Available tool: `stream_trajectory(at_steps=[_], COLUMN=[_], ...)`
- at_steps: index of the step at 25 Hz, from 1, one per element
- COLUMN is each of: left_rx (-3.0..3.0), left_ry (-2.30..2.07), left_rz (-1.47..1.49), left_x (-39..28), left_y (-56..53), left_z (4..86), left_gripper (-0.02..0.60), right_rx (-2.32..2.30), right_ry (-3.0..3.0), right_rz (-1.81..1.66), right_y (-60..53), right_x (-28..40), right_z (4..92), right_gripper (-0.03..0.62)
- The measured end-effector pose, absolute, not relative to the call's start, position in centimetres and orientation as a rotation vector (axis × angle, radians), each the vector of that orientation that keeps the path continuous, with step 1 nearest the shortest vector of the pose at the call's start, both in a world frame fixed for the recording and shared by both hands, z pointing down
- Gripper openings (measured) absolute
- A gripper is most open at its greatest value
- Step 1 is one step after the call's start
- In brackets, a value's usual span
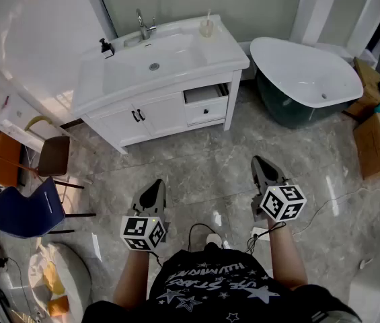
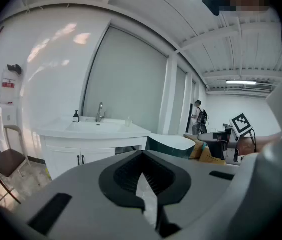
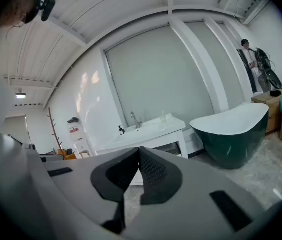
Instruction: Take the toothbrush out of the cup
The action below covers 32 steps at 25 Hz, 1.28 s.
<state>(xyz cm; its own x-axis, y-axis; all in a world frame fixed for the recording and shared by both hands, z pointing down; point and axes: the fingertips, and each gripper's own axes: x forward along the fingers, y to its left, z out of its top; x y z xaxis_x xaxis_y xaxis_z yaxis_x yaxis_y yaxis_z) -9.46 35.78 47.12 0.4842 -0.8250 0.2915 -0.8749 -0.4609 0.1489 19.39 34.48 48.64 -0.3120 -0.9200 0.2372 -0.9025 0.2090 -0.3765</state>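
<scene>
The toothbrush (image 1: 209,15) stood in the cup (image 1: 207,27) at the back right corner of the counter (image 1: 233,54), well apart from the left gripper (image 1: 157,183) and right gripper (image 1: 257,160), whose fingers were pressed together, empty. Light, stiff and thin, it was likely best pinched by its exposed stem

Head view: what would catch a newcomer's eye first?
The white vanity at top centre, with the cup and toothbrush on its back right corner, and the dark-sided bathtub to its right. In the foreground, the left claw and right claw hang shut and empty over the grey floor, far from the cup.
</scene>
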Motion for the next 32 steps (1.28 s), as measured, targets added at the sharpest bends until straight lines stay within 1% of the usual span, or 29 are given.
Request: stream_trajectory(at_steps=[6,12,15,16,17,22,24,27,32], left_rx=[2.448,2.413,2.41,2.409,2.409,2.402,2.418,2.438,2.444], left_ry=[-1.494,-1.54,-1.559,-1.564,-1.568,-1.556,-1.536,-1.511,-1.494], left_rz=[0.227,0.205,0.204,0.201,0.198,0.178,0.179,0.187,0.157], left_x=[-8.3,-8.6,-9.2,-9.4,-9.6,-10.0,-10.3,-11.0,-12.2], left_y=[35.2,36.2,36.0,35.8,35.5,33.6,32.4,29.4,22.5], left_z=[46.4,46.1,45.9,45.8,45.8,46.3,46.4,46.8,47.1], left_gripper=[0.015,0.015,0.015,0.015,0.015,0.015,0.015,0.015,0.015], right_rx=[-1.79,-1.799,-1.819,-1.822,-1.824,-1.86,-1.868,-1.901,-1.965], right_ry=[2.451,2.412,2.368,2.375,2.387,2.419,2.422,2.436,2.418], right_rz=[-0.698,-0.699,-0.721,-0.713,-0.701,-0.68,-0.682,-0.665,-0.678], right_y=[33.4,32.9,32.6,32.4,32.2,30.3,29.3,27.3,21.8], right_x=[20.0,21.1,21.4,21.3,21.1,20.8,20.2,19.6,19.5], right_z=[48.9,48.8,49.1,49.1,49.1,49.6,49.7,49.8,50.2], right_gripper=[0.014,0.014,0.024,0.073,0.138,0.266,0.295,0.318,0.322])
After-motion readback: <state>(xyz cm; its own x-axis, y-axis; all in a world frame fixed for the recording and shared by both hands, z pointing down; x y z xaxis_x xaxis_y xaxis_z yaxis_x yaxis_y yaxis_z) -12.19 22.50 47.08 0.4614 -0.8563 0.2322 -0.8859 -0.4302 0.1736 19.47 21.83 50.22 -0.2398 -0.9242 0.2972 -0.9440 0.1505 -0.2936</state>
